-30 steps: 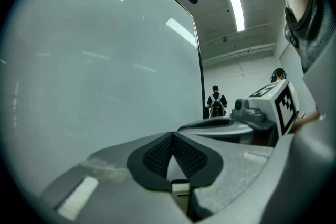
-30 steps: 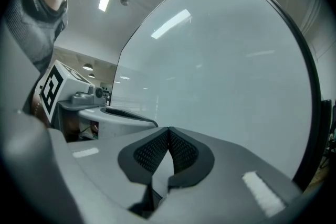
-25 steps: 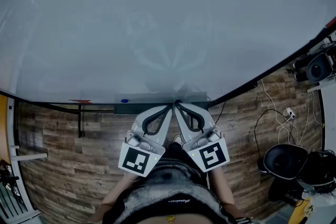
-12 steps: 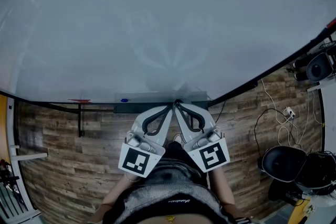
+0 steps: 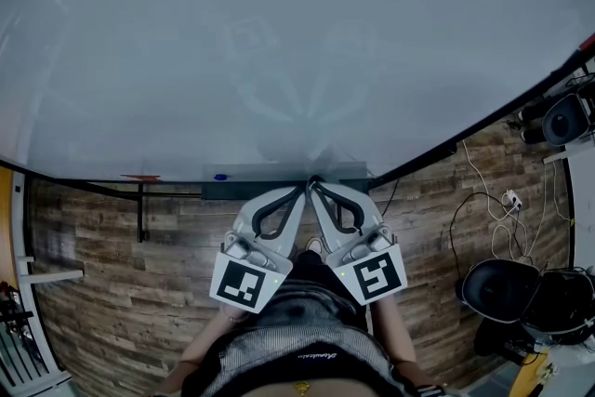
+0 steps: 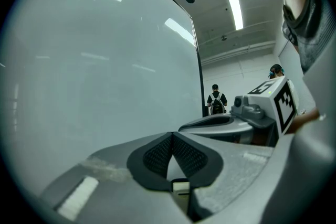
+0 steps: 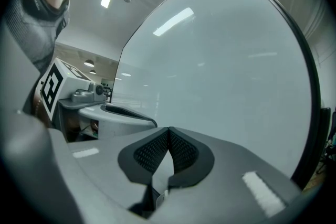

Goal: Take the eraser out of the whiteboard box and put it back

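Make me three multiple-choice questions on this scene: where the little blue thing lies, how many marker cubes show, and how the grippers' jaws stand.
1. Where is the small blue object?
A) at the bottom edge of the whiteboard
B) on the floor by the chair
C) on the person's lap

2. How many marker cubes show in the head view?
A) one
B) two
C) four

3. How do the left gripper and right gripper hold their jaws?
A) wide apart
B) closed on an eraser
C) closed, empty

Answers:
1. A, it lies just under the board.
2. B, there is one per gripper.
3. C, the pads meet in both gripper views.
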The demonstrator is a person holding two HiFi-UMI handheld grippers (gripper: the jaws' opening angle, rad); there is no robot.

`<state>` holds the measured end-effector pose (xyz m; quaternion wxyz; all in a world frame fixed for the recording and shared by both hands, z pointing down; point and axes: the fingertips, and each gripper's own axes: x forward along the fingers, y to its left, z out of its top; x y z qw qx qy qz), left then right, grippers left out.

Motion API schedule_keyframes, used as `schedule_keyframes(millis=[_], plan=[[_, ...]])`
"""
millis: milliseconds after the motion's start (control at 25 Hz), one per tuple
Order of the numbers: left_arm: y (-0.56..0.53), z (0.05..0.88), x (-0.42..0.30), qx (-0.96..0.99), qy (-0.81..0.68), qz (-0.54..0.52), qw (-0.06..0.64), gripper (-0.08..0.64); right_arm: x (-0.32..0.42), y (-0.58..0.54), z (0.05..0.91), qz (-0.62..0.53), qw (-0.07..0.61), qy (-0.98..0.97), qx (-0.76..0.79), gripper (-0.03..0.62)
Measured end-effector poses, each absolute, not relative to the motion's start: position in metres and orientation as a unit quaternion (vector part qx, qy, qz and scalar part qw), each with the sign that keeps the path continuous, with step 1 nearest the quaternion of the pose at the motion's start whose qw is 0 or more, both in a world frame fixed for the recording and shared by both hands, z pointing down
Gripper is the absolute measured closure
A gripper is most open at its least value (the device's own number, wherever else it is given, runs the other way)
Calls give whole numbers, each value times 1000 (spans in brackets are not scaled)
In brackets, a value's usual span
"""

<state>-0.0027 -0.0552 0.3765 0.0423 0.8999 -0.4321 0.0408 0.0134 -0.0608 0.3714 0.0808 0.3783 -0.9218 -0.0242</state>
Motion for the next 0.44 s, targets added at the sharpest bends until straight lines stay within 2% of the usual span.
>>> schedule_keyframes(millis=[440], plan=[[-56, 376, -3, 900, -432, 38, 44, 559, 14, -61, 377, -23, 99, -920, 378, 592]])
